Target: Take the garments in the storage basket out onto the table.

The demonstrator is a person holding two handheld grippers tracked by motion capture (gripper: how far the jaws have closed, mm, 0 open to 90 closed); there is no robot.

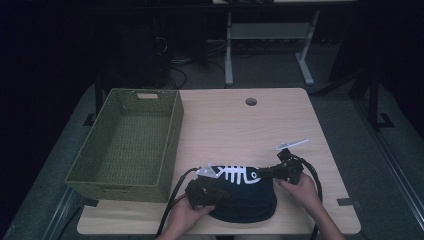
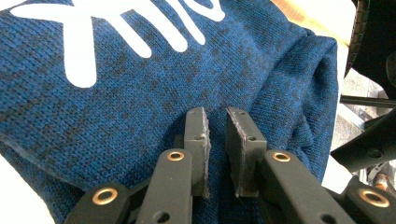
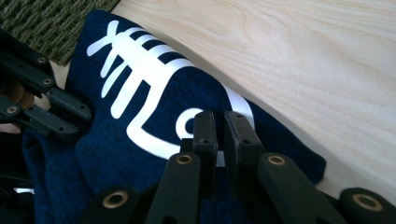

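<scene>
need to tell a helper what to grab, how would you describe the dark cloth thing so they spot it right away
Start at the light wooden table with the green woven basket on its left side. At the near edge, right of the basket, lies a dark blue knitted cloth. Its white fish-skeleton print sets it apart.

L claw (image 2: 217, 140) pinching blue knit cloth (image 2: 140, 102)

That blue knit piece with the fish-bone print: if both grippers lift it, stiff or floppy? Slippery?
Probably floppy: the blue knit piece lies folded and rumpled on the table, so it should sag between the left gripper and the right gripper. Likely not slippery, since the knit looks coarse. Looks light.
</scene>
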